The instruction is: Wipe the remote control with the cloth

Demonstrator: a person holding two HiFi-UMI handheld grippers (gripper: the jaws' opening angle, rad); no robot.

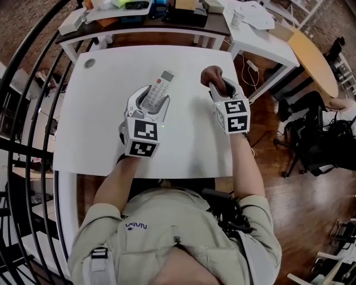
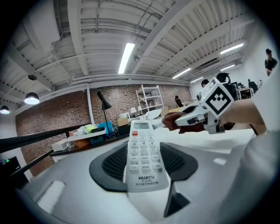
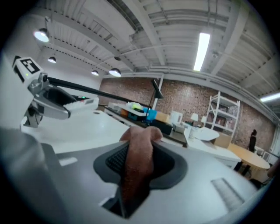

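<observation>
A white remote control (image 1: 158, 92) with a red button is held lengthwise in my left gripper (image 1: 150, 101), a little above the white table (image 1: 105, 111). In the left gripper view the remote (image 2: 143, 153) lies between the dark pads, which press on its sides. My right gripper (image 1: 218, 89) is at the remote's right, shut on a brown cloth (image 1: 210, 75). In the right gripper view the cloth (image 3: 138, 162) hangs bunched between the pads. The cloth and the remote are apart. Across the gap, the left gripper view shows the cloth (image 2: 175, 120).
A small grey disc (image 1: 89, 63) lies at the table's far left corner. Behind it stands a cluttered dark desk (image 1: 139, 14); a second white table (image 1: 261, 33) and a round wooden table (image 1: 314, 58) are at the right. A black railing (image 1: 22, 83) runs along the left.
</observation>
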